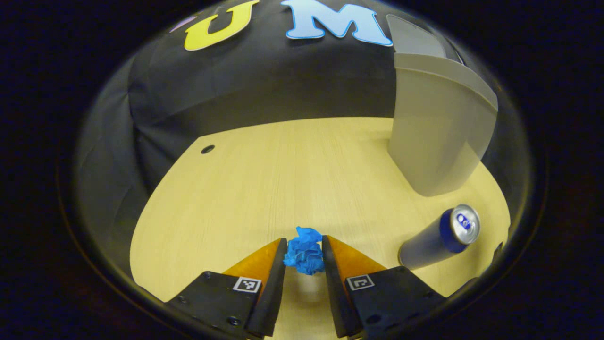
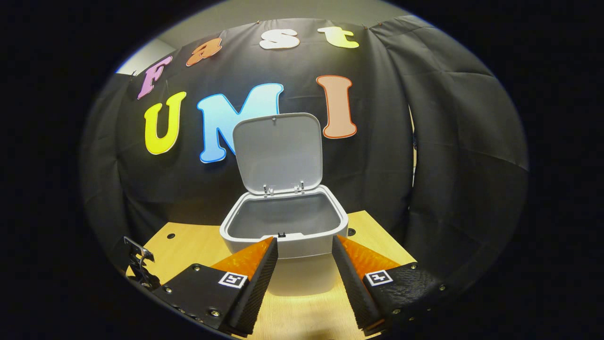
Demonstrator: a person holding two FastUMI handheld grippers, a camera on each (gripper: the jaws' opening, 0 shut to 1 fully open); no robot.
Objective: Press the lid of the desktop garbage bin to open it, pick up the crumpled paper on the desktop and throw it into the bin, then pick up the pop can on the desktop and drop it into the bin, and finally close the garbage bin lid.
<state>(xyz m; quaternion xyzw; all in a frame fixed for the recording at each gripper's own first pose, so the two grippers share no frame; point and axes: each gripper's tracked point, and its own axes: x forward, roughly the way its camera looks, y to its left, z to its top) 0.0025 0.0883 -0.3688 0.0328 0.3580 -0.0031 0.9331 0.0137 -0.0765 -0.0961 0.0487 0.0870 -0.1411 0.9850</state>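
Pinch crumpled paper (image 1: pixel 304 256) firmly between left gripper (image 1: pixel 304 248) fingers now flanking it, lift clear of desk (image 1: pixel 264 179), carry over open bin (image 2: pixel 284 226); right gripper (image 2: pixel 304 250) fingers spread, idle.

pale wooden counter (image 1: pixel 245 189) with three things on it
a grey bin (image 1: pixel 436 141) stood at the far right, a blue can (image 1: pixel 439 236) upright near it, crumpled blue paper (image 1: pixel 304 255) lay nearer the front.

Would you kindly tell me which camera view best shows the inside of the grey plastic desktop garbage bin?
The right gripper view: it faces the grey plastic desktop garbage bin from the front, with its lid raised and the hollow interior visible. The left gripper view shows the bin from the side, only its outer wall.
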